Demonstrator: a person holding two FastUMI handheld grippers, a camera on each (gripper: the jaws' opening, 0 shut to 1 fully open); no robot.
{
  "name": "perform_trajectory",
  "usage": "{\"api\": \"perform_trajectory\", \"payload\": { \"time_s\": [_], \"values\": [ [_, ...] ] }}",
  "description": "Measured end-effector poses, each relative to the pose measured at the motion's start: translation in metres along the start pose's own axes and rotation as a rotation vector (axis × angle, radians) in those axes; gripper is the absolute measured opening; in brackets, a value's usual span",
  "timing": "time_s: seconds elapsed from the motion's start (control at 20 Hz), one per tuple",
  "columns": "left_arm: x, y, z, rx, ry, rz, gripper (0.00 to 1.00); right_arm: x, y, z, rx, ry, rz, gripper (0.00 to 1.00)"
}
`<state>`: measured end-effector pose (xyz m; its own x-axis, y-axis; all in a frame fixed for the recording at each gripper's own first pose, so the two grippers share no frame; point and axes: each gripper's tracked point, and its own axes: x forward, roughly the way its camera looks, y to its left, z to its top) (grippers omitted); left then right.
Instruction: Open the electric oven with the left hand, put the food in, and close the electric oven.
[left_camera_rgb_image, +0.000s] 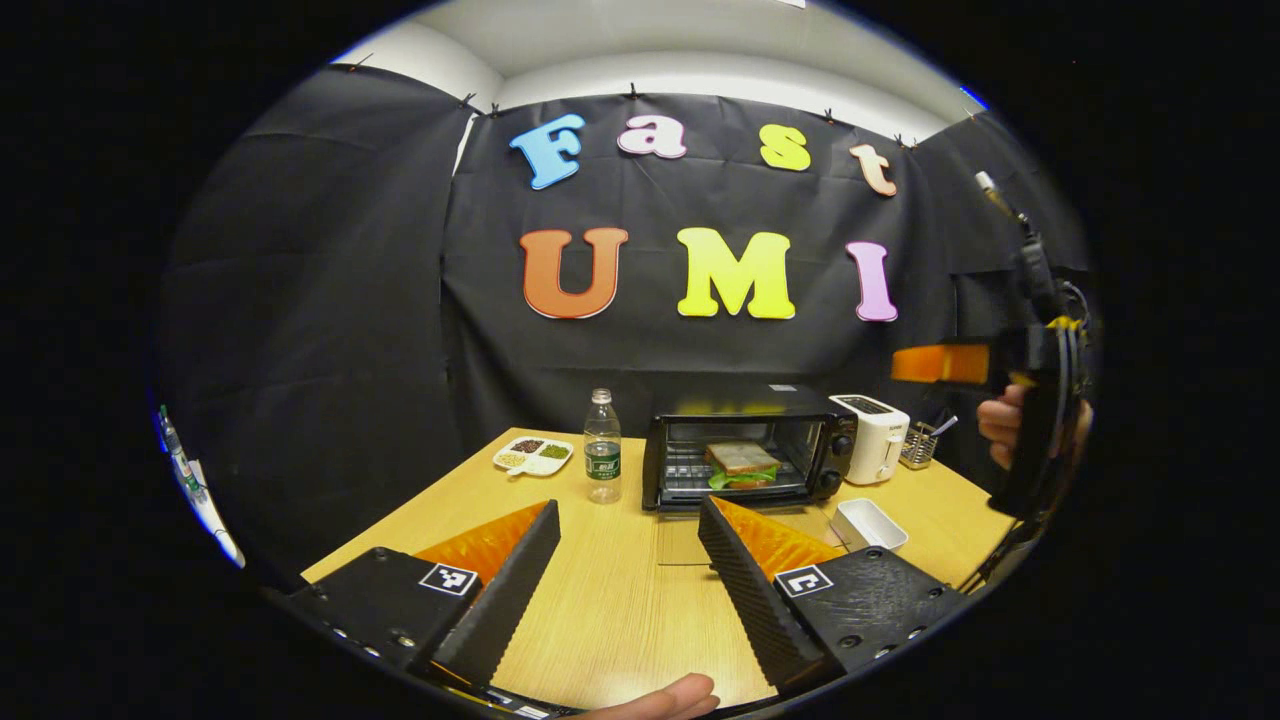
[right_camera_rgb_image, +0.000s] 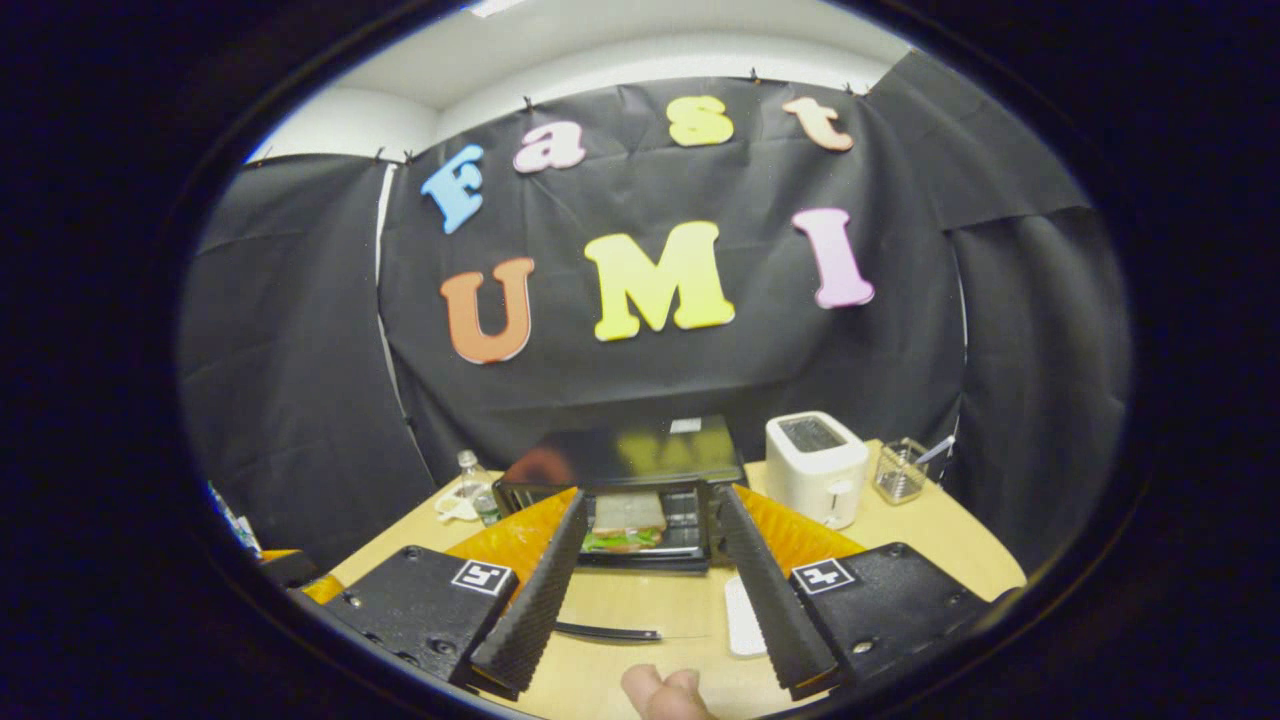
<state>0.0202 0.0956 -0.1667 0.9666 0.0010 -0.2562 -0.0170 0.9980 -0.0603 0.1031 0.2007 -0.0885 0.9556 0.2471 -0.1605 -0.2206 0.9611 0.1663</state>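
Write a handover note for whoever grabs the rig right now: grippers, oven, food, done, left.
Left gripper: open, holding nothing, held back above the table, aimed at the oven.
Right gripper: open, holding nothing, also facing the oven front.
Electric oven: door down, lying flat on the table in front of it. Sandwich sits on the rack inside.
Nearby: water bottle on the oven's left side, white toaster on its other side, small white tray on the table in front.
Done: oven opened, food in.
Left: lift the door shut with the left gripper.
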Motion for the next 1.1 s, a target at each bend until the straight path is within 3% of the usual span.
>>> {"api": "perform_trajectory", "payload": {
  "time_s": [0.05,0.1,0.45,0.65,1.1],
  "values": [
    [0.006,-0.009,-0.003,0.001,0.008,-0.019,0.92,-0.014,-0.010,0.011,-0.010,-0.030,-0.011,0.80],
    [0.013,-0.020,-0.005,0.002,0.017,-0.037,0.93,-0.029,-0.022,0.018,-0.025,-0.050,-0.027,0.88],
    [0.068,-0.088,-0.061,0.049,0.167,-0.127,0.93,-0.087,-0.083,0.055,-0.084,-0.150,-0.105,0.88],
    [0.096,-0.124,-0.104,0.067,0.266,-0.167,0.93,-0.107,-0.121,0.055,-0.078,-0.150,-0.161,0.88],
    [0.123,-0.145,-0.183,0.113,0.502,-0.154,0.96,-0.110,-0.165,0.035,-0.025,-0.107,-0.188,0.88]
  ]
}}
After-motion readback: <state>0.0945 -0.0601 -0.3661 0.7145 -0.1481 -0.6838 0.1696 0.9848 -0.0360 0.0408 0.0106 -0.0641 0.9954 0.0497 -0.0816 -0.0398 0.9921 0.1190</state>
